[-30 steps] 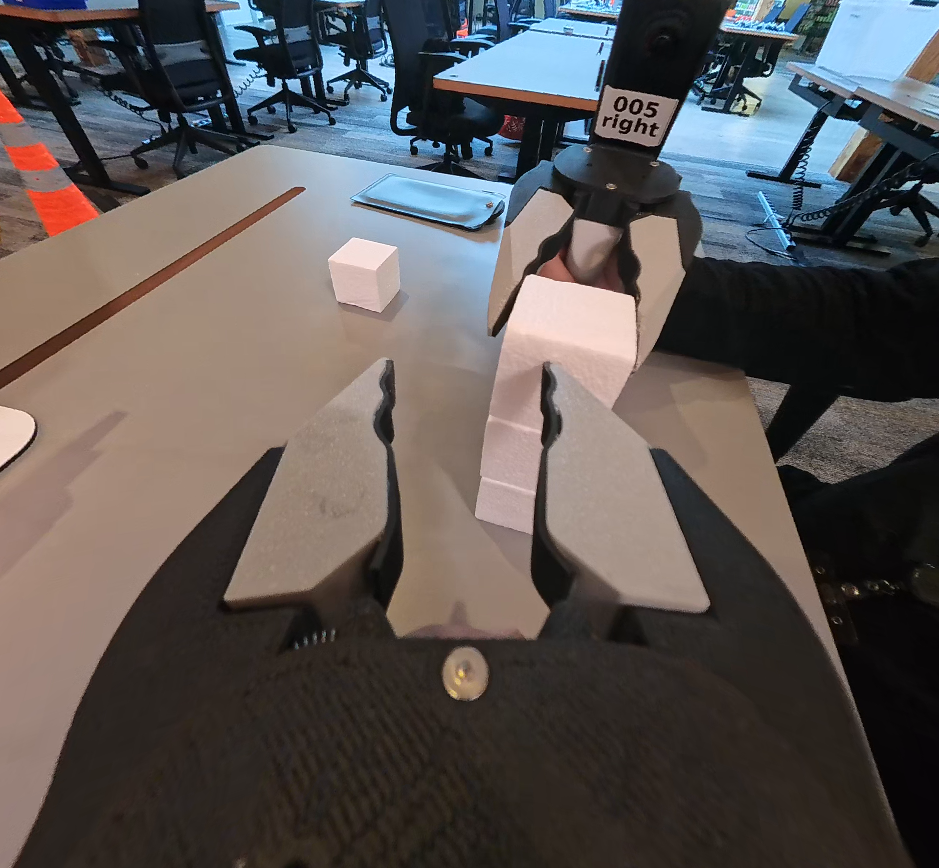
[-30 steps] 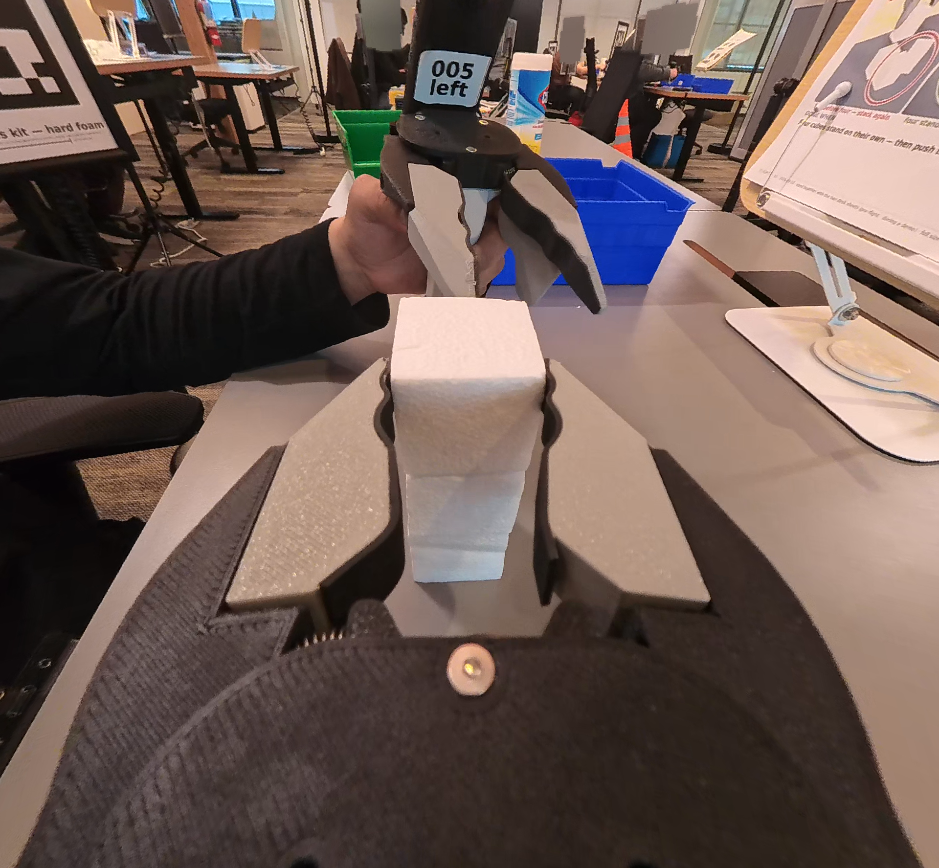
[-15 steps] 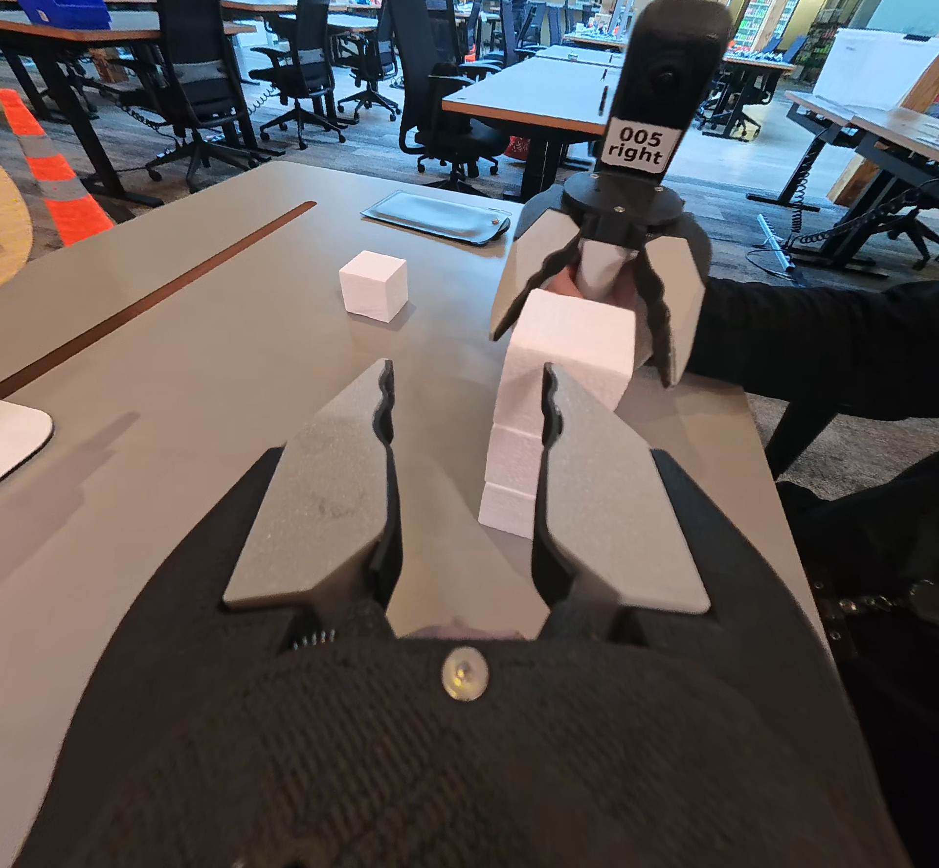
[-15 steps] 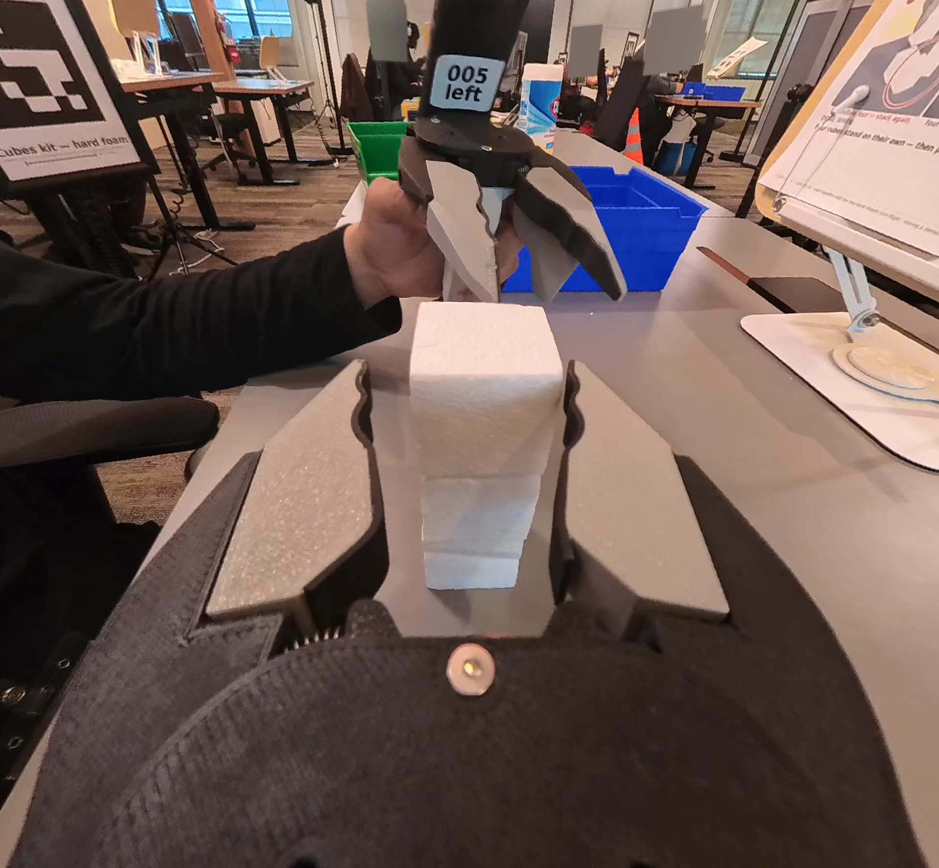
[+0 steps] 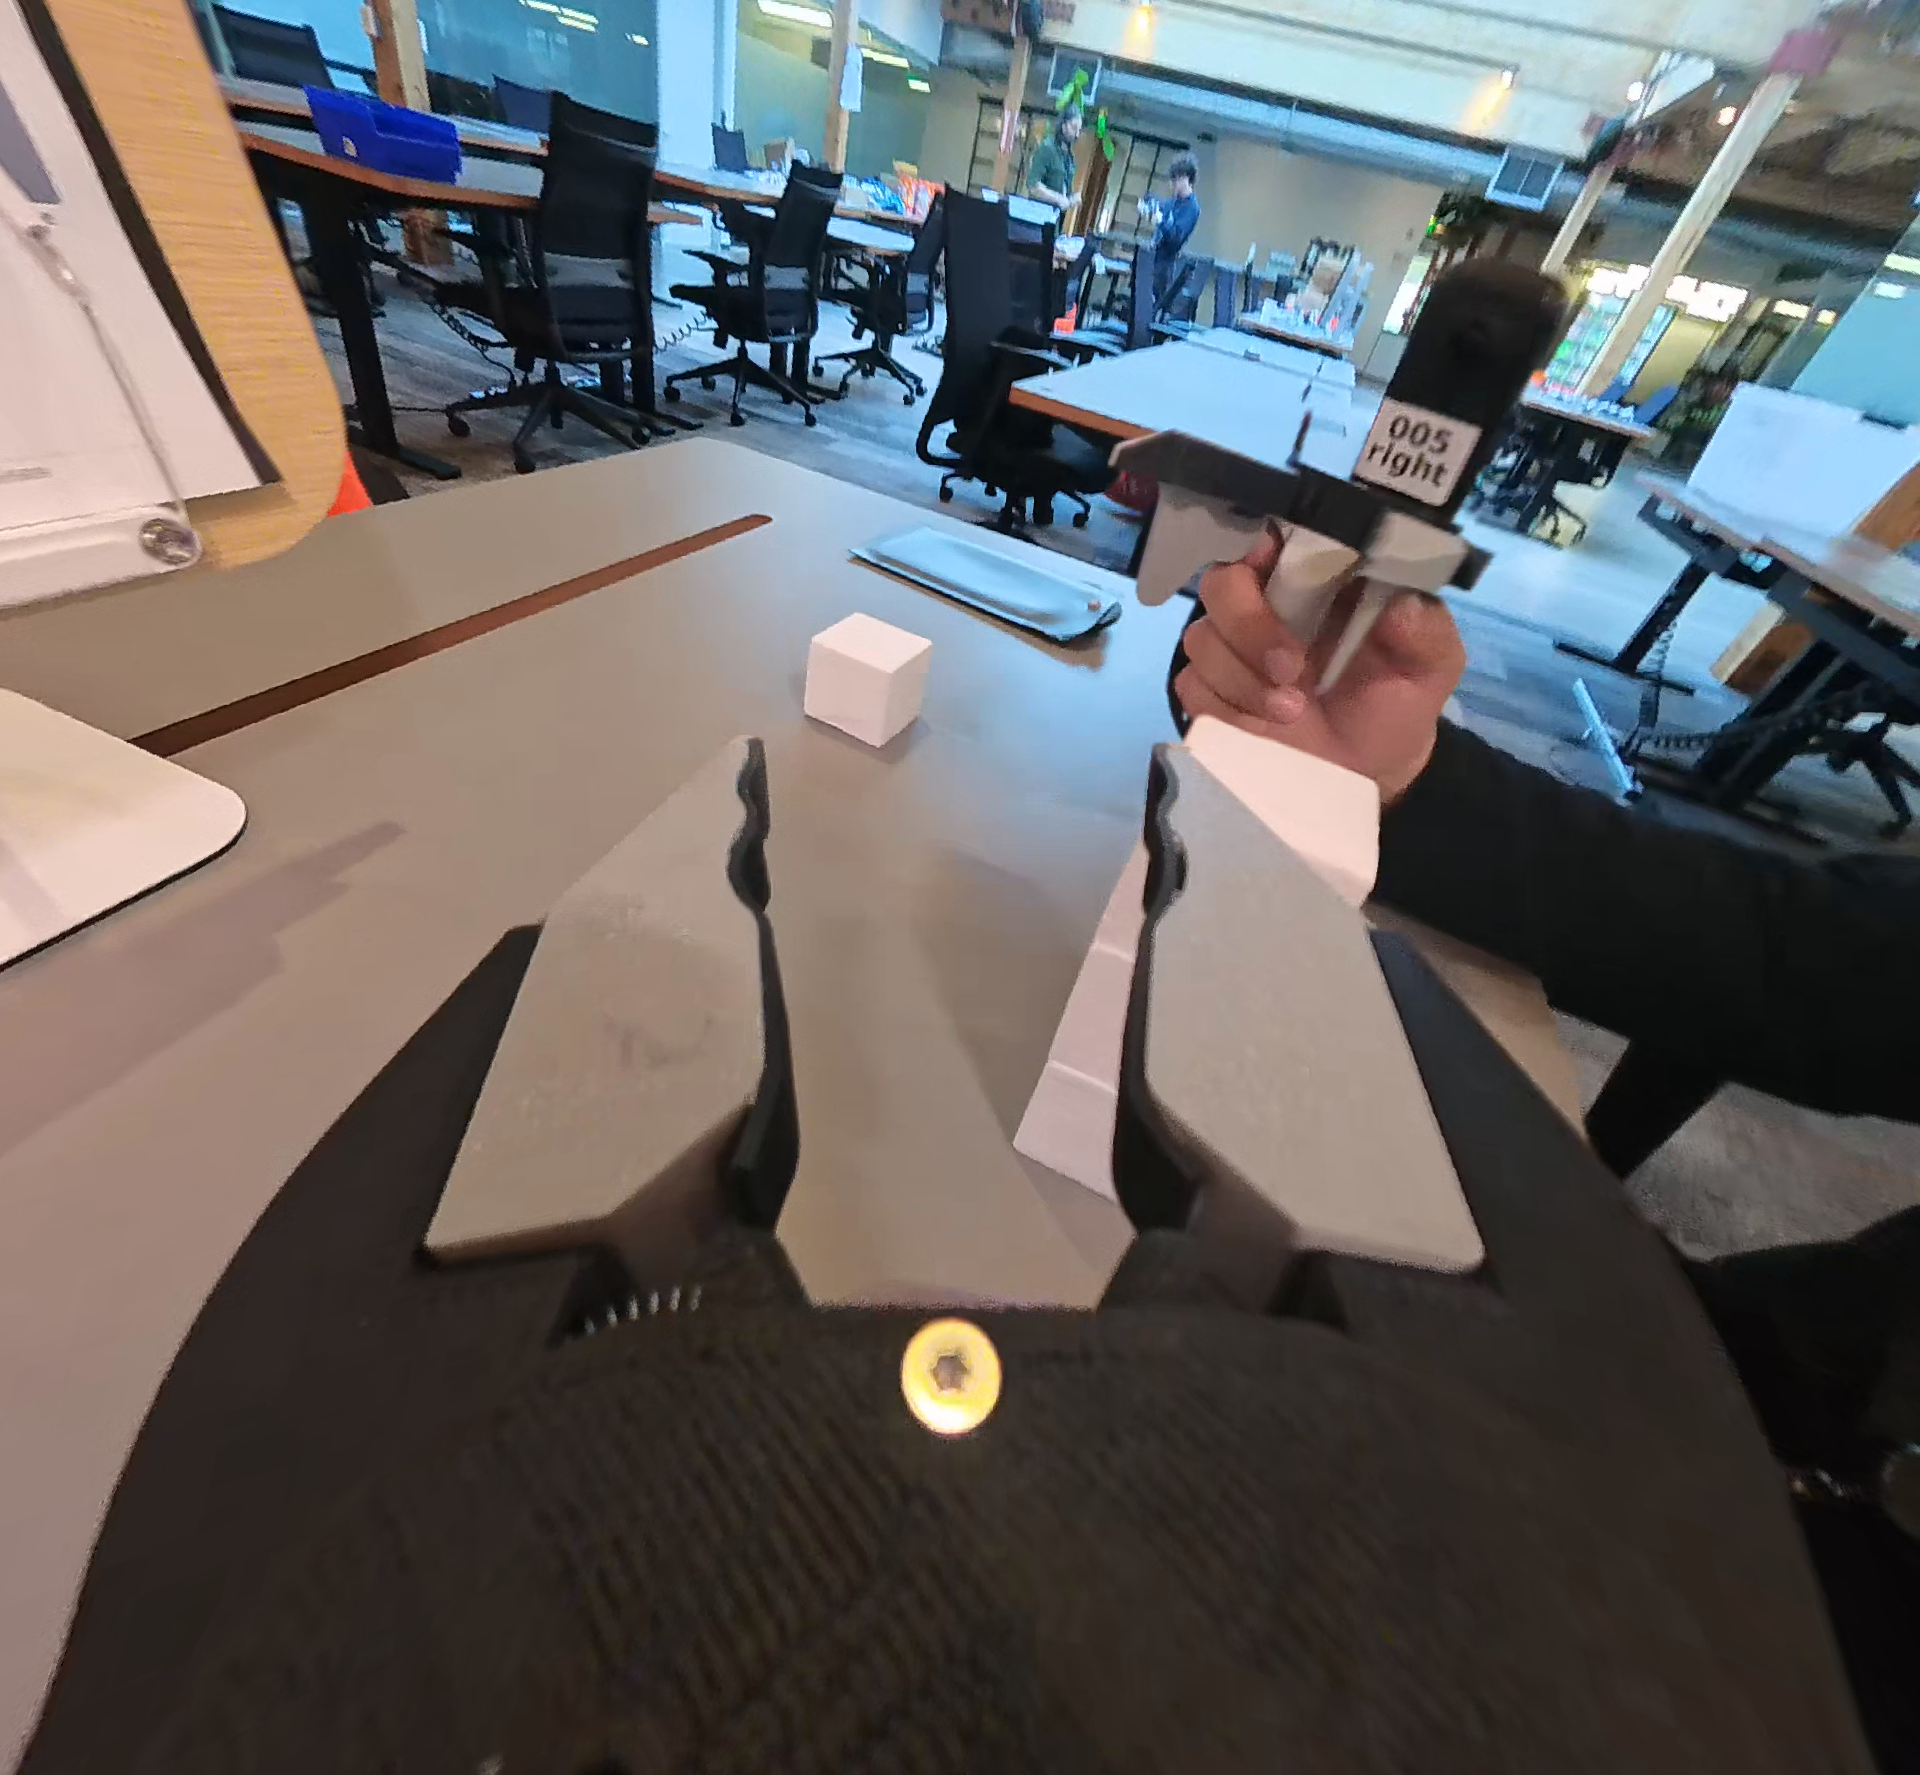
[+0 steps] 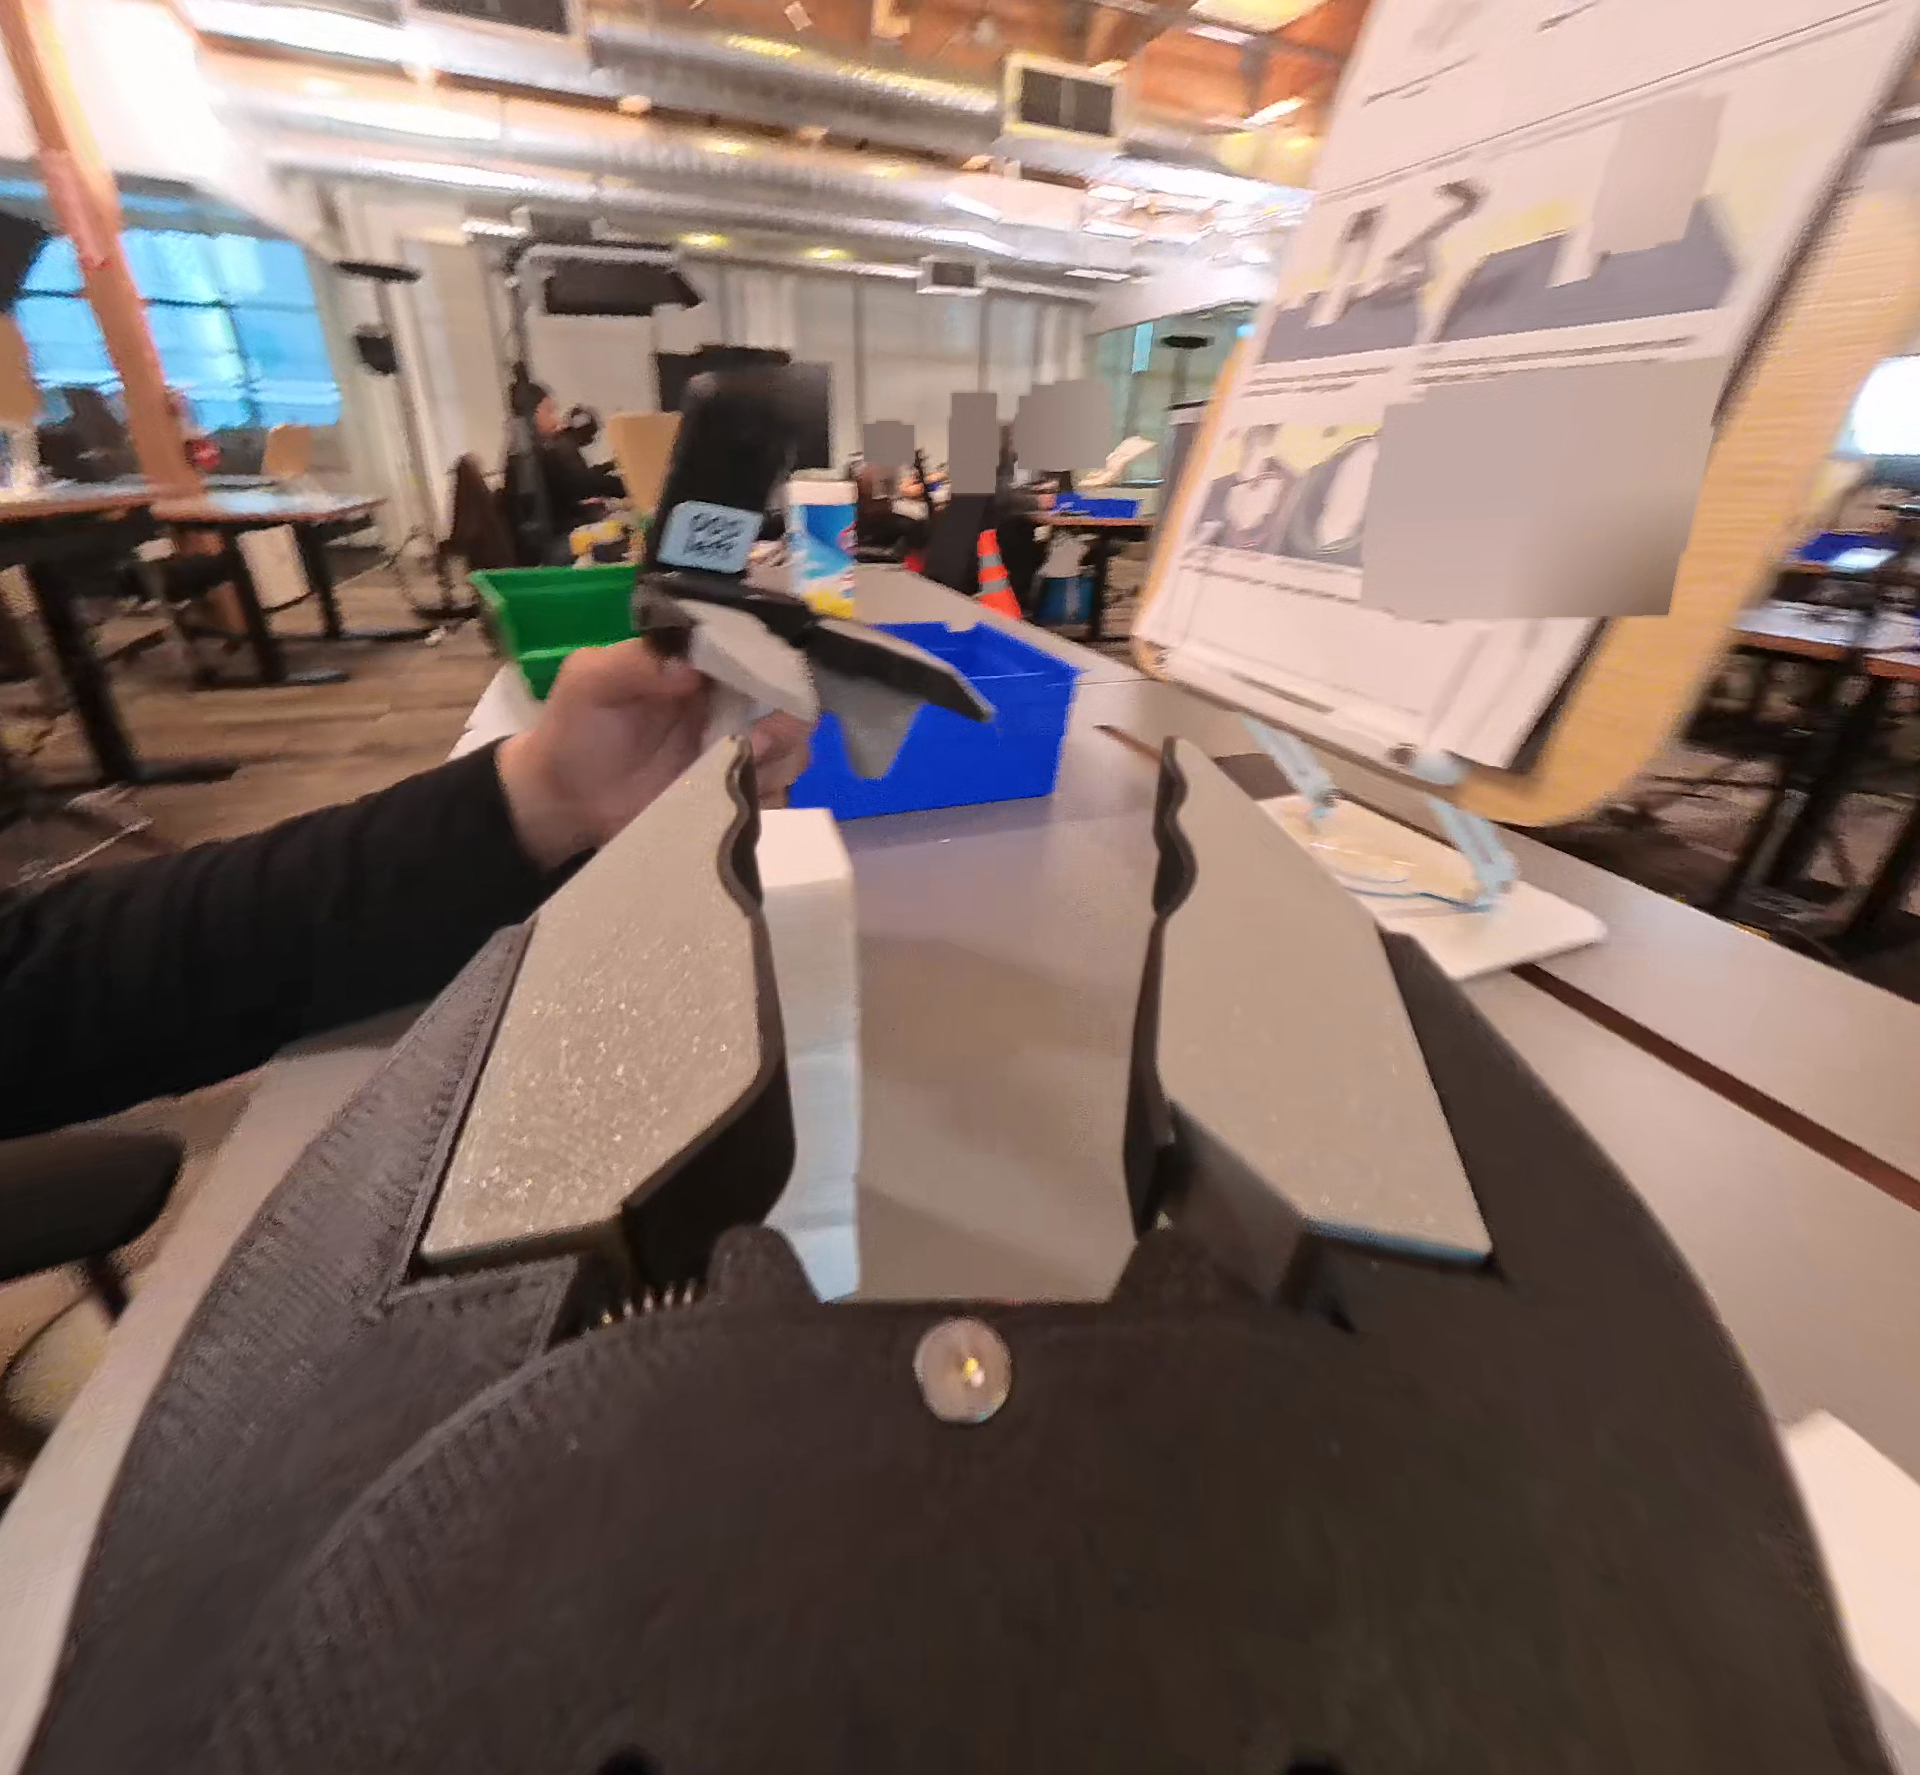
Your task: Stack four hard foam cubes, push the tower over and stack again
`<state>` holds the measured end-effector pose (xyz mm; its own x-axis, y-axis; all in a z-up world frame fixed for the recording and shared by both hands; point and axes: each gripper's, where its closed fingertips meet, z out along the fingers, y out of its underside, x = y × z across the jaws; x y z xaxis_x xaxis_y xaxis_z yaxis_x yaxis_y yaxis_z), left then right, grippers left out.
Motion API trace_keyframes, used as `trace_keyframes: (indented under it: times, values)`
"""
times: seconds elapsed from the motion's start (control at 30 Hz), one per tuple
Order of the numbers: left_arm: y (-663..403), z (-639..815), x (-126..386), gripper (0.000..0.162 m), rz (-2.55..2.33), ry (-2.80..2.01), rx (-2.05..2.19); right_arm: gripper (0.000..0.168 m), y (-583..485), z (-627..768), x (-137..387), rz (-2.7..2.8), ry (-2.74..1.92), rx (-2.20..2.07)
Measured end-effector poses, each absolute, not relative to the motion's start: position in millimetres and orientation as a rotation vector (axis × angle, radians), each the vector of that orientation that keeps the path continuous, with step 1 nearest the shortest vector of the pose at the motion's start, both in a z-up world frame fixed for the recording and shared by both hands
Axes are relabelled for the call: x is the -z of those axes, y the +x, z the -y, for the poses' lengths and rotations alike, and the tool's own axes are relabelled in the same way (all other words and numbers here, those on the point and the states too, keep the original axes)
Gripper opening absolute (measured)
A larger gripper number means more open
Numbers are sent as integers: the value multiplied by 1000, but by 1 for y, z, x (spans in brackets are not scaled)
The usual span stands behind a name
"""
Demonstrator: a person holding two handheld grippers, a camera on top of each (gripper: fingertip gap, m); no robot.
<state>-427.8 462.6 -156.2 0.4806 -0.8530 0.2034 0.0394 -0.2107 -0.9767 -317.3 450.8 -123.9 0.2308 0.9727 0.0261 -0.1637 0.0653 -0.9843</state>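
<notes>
Left gripper [image 5: 956,904]: jaws apart, empty.
Right gripper [image 6: 956,894]: wide apart, empty.
Stack [image 5: 1086,1071]: half hidden behind left gripper's right finger.
Loose cube [image 5: 868,678]: ahead, unobstructed.
Blue bin [image 6: 997,738]: beyond, blurred.

Open office, desks [image 5: 1174,395], black chairs [image 5: 592,271]

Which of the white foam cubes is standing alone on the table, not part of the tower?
The lone cube out in the middle of the table. The other cubes sit stacked in the tower, partly hidden behind the left gripper.
</notes>
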Motion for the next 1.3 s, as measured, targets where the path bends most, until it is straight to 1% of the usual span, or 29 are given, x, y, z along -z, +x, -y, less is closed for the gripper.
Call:
trace_keyframes:
  times: [0.1, 0.13, 0.23, 0.37, 0.5, 0.73, 0.83, 0.87, 0.9, 0.97, 1.2, 1.3]
  values:
    - [-435, -466, 152, 71, -670, -1559, 993, 64, -288, -498, 130, 736, -1290, -932]
    - [-437, -467, 152, 71, -658, -1560, 998, 65, -276, -516, 139, 667, -1366, -874]
    - [-439, -470, 153, 71, -643, -1565, 999, 76, -242, -560, 175, 517, -1590, -690]
    - [-438, -471, 156, 71, -650, -1580, 974, 87, -214, -592, 225, 459, -1820, -471]
    - [-436, -472, 160, 71, -665, -1597, 947, 87, -215, -600, 256, 511, -1925, -348]
    - [-433, -472, 163, 71, -672, -1608, 947, 86, -215, -610, 285, 561, -2019, -205]
    - [-433, -474, 168, 71, -673, -1624, 942, 85, -213, -615, 292, 550, -2067, -182]
    - [-433, -475, 170, 71, -672, -1631, 940, 83, -212, -616, 294, 548, -2074, -173]
    - [-432, -476, 172, 71, -672, -1638, 938, 77, -211, -618, 295, 547, -2082, -163]
    - [-433, -477, 176, 71, -670, -1651, 933, 58, -210, -620, 298, 551, -2103, -154]
    - [-435, -478, 177, 71, -667, -1658, 931, 57, -212, -619, 289, 541, -2058, -227]
    - [-435, -478, 176, 71, -668, -1653, 932, 57, -223, -610, 274, 554, -1997, -381]
